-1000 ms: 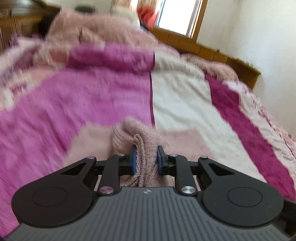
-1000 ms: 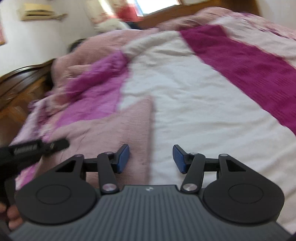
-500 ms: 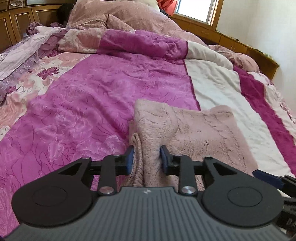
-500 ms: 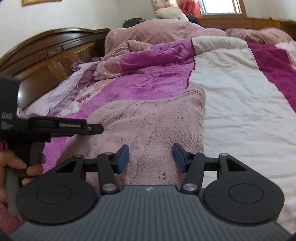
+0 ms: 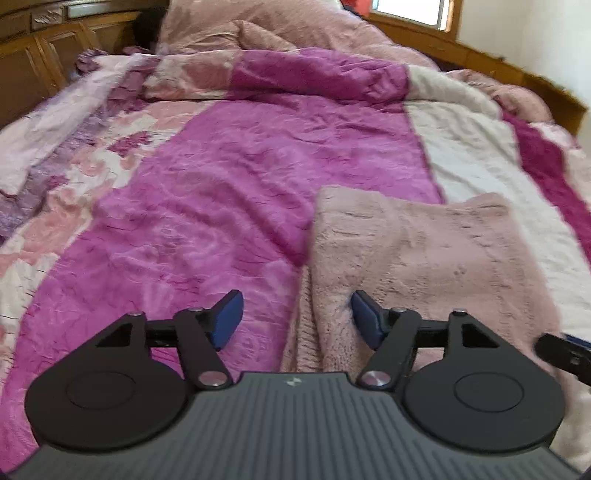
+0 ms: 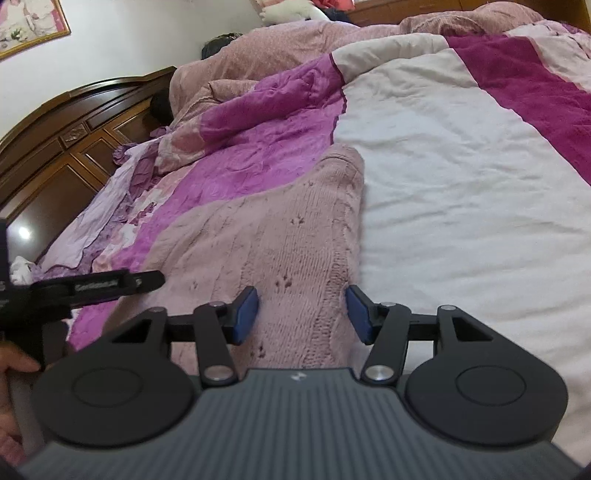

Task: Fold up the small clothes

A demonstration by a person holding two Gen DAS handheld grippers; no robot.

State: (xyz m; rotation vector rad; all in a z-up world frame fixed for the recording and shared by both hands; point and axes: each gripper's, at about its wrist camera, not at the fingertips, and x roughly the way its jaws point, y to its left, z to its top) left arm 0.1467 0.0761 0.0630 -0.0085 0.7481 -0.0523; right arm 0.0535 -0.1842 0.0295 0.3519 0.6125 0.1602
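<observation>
A pale pink knit sweater [image 5: 424,258] lies folded flat on the bed, across the seam between the magenta and white quilt panels. My left gripper [image 5: 295,319] hovers low over the sweater's left edge. Its jaws are opening, and the loose edge lies between the pads without being pressed. My right gripper [image 6: 302,319] is open over the sweater [image 6: 277,240] near its right edge, its blue pads apart and nothing pinched. The left gripper [image 6: 92,286] also shows in the right wrist view, with a hand [image 6: 14,365] holding it.
The quilt [image 5: 221,184] covers the bed in magenta, white and floral panels. A heaped pink duvet [image 5: 295,33] lies at the far end by the wooden headboard [image 6: 55,155]. A wooden side rail [image 5: 517,74] runs under the window.
My left gripper's jaws went from clamped on a bunched fold of the sweater to wide apart, and the fabric dropped flat. Both views settled lower over the bed. The right gripper stayed open.
</observation>
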